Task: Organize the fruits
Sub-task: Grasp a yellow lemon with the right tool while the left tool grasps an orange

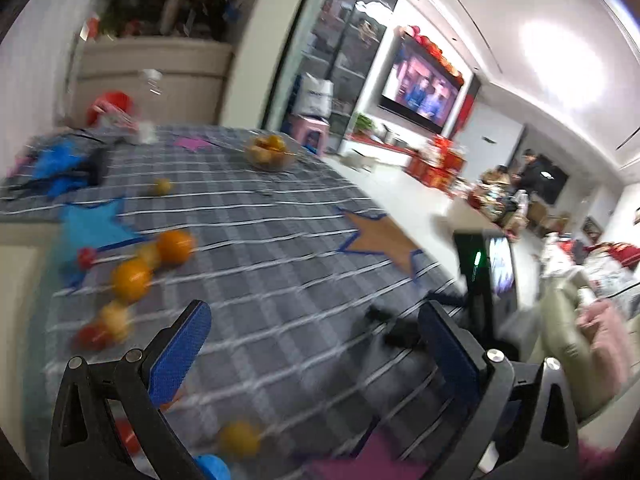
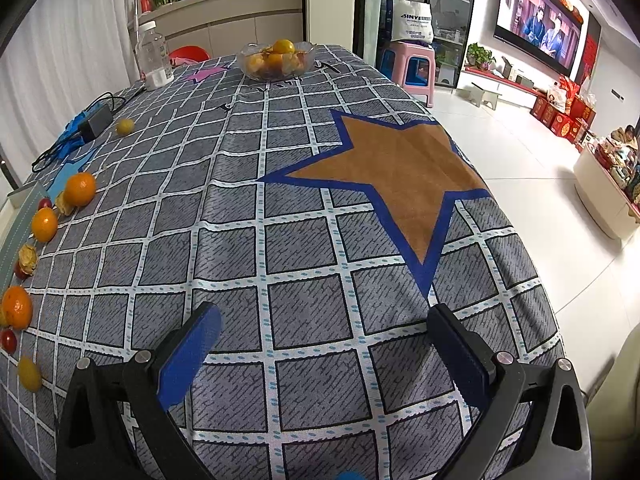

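Note:
A glass bowl (image 2: 275,61) of oranges stands at the far end of the table; it also shows in the blurred left wrist view (image 1: 270,153). Loose fruit lies in a row along the left edge: oranges (image 2: 80,188) (image 2: 44,224) (image 2: 17,306), husked golden berries (image 2: 27,258), small red fruits (image 2: 8,340) and a yellow one (image 2: 29,373). A small yellow fruit (image 2: 125,126) lies apart. In the left wrist view the oranges (image 1: 174,246) (image 1: 130,279) lie left of my left gripper (image 1: 316,328), which is open and empty. My right gripper (image 2: 326,324) is open and empty above the tablecloth.
The table wears a grey checked cloth (image 2: 304,240) with star patches. A clear bottle (image 2: 153,56), a black power adapter (image 2: 95,122) with cable and blue items lie at the far left. A pink stool (image 2: 412,64) and white floor lie to the right of the table.

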`<state>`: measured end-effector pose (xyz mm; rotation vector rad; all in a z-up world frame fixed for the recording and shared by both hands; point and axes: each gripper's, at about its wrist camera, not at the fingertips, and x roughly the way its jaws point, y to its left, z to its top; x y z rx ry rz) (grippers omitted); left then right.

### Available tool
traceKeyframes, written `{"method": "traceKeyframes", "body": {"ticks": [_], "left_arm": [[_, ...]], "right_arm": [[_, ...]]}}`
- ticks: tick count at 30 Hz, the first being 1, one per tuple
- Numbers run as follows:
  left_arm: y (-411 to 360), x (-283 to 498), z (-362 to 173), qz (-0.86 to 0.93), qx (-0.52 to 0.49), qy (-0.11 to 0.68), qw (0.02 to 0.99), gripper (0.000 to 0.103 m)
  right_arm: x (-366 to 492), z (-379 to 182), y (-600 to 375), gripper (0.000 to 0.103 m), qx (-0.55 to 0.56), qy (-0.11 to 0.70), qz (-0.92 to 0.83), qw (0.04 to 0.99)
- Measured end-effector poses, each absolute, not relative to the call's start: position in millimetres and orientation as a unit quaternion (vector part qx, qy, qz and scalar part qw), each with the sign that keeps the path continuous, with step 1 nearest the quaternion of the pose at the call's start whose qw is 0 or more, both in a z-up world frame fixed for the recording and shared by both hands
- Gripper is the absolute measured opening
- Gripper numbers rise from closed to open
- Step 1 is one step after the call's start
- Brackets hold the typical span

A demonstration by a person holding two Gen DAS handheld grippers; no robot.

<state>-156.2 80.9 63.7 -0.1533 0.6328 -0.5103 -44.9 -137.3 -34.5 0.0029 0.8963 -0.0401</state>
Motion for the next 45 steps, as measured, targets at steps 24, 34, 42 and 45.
{"method": "traceKeyframes", "body": {"ticks": [24, 34, 42, 45], "left_arm": [[164.1, -204.5, 26.3, -0.039, 0.002, 0.378, 0.925, 0.103], [110.4, -161.9, 21.1, -0.075, 0.032, 0.404, 0.911, 0.103], [70.1, -111.5, -12.9, -0.051, 0.055, 0.46, 0.885, 0.103], [75.4, -107.5, -14.7, -0.055, 0.029, 0.46, 0.886, 0.103]], "right_arm": [[-116.2, -41.2, 44.1, 0.066, -0.116, 0.371, 0.254, 0.886], [-107.6, -30.1, -19.2, 0.027, -0.033, 0.38, 0.206, 0.901], [-108.6, -31.6, -50.2, 0.027, 0.001, 0.382, 0.189, 0.905], [-108.5, -31.1, -52.0, 0.027, 0.005, 0.38, 0.191, 0.905]]}}
